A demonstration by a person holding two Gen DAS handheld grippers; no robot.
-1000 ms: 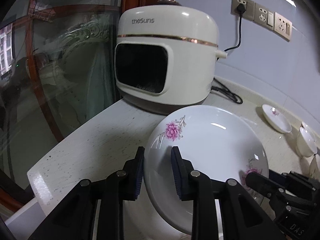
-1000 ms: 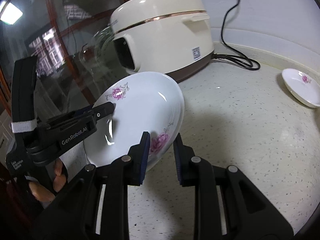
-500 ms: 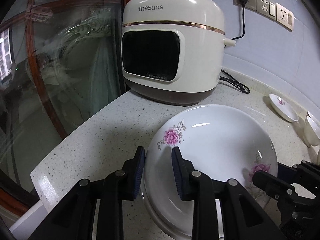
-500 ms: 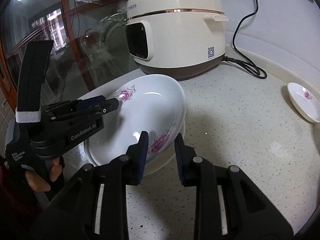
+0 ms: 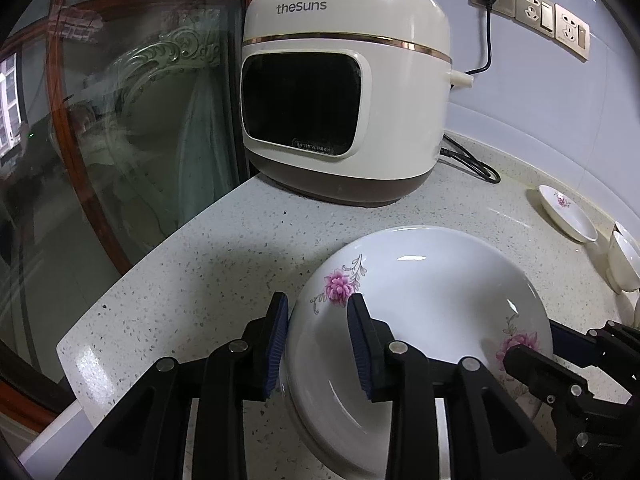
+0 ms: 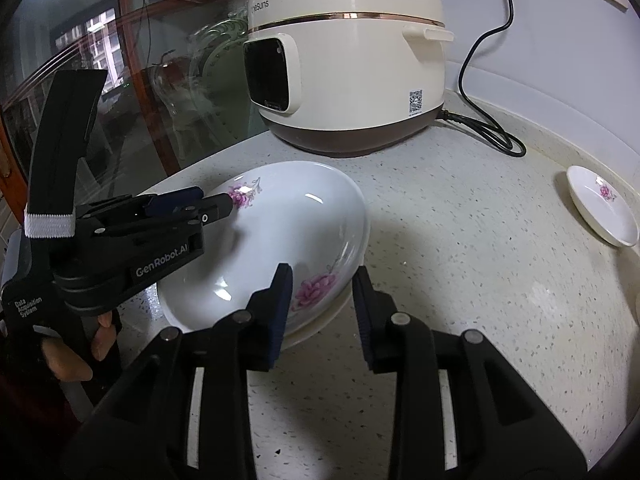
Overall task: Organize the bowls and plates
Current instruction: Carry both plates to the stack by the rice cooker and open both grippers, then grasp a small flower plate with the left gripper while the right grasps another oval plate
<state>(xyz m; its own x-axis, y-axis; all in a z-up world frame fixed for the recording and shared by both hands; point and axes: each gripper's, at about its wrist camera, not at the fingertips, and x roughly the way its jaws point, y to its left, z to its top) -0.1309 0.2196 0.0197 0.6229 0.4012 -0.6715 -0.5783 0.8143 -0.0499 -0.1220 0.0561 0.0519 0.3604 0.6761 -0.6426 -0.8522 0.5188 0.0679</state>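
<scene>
A large white plate with pink flowers (image 5: 420,300) (image 6: 288,224) lies on top of a second white plate (image 6: 334,314) on the speckled counter (image 5: 224,264). My left gripper (image 5: 318,340) straddles the plate's left rim. Its jaws are opening, and the right pad stands clear of the plate's surface. My right gripper (image 6: 320,300) straddles the opposite rim by a pink flower. Its jaws are opening too, with a gap beside the rim. Each gripper also shows in the other's view, the left gripper (image 6: 216,208) and the right gripper (image 5: 532,356).
A cream rice cooker (image 5: 344,92) (image 6: 348,64) stands behind the plates, its black cable (image 6: 488,136) trailing to a wall socket. A small flowered dish (image 5: 568,218) (image 6: 604,210) and white bowls (image 5: 624,256) sit to the right. A glass cabinet door and the counter's edge lie left.
The flowered plate, held tilted above the counter, has come down flat onto the lower plate. Both grippers' jaws have widened around its rim.
</scene>
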